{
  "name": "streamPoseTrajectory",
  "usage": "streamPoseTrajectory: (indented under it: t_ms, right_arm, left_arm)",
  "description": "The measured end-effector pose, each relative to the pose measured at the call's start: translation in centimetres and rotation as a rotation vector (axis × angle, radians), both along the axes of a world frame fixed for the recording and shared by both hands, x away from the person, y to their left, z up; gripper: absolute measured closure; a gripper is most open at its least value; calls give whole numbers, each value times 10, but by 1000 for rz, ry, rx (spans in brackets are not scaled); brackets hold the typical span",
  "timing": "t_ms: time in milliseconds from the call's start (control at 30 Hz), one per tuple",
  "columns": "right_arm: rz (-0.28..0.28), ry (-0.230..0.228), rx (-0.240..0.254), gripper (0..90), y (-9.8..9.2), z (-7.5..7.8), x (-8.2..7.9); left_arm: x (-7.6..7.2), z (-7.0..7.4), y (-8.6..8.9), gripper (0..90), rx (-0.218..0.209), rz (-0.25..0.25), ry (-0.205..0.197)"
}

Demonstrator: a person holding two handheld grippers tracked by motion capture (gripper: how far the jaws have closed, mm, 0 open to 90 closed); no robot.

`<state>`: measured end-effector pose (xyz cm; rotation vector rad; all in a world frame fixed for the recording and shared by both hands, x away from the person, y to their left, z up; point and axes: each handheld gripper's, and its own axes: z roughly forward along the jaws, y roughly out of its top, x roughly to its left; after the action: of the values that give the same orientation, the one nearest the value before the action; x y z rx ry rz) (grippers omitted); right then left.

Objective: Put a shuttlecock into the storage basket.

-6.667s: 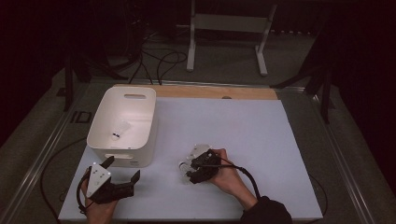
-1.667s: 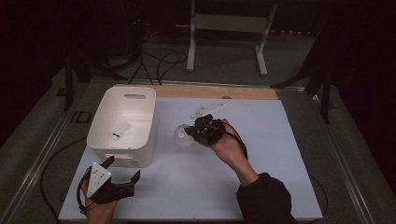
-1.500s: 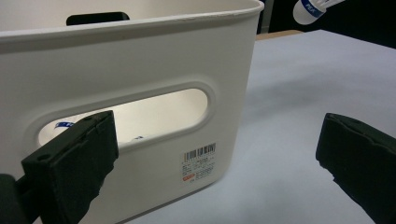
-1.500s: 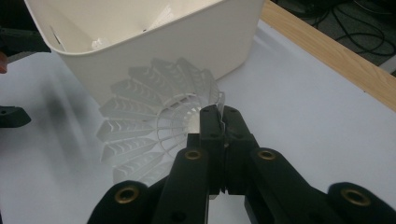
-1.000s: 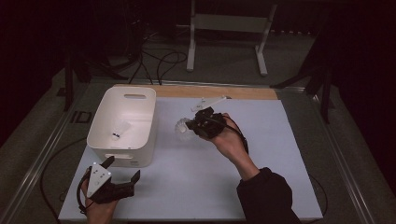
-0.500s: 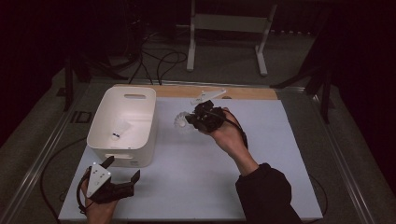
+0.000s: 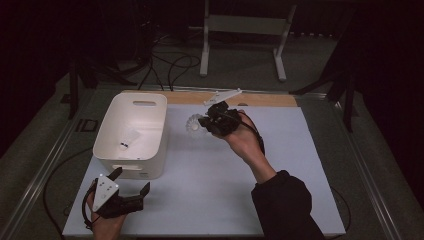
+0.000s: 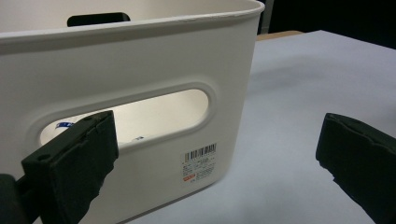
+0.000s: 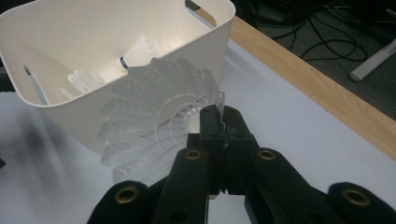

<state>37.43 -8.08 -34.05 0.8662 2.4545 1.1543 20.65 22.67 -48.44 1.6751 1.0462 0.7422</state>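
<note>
Right claw (image 7: 204, 121): middle of the high view, pressed together on the skirt edge of a white shuttlecock (image 7: 194, 123), held above the worktop (image 7: 280, 165) just right of the white bin (image 7: 131, 135).
Right gripper view: the feathered skirt (image 9: 154, 130) at frame centre, pinched at its rim; the bin's inside at upper left with another shuttlecock (image 9: 135, 52) lying in it.
Left claw (image 7: 131, 181): lower left of the high view, spread, nothing between.
Left gripper view: the bin's handle slot (image 8: 135, 119) and a barcode sticker (image 8: 200, 161); its print is too small to read.
</note>
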Motion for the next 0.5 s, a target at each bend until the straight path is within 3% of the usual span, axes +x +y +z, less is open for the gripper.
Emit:
streamPoseTrajectory:
  t_ms: [500]
  right_arm:
    - [-7,-4,14,889,0,7,8]
  left_arm:
    - [0,0,0,0,-2,0,1]
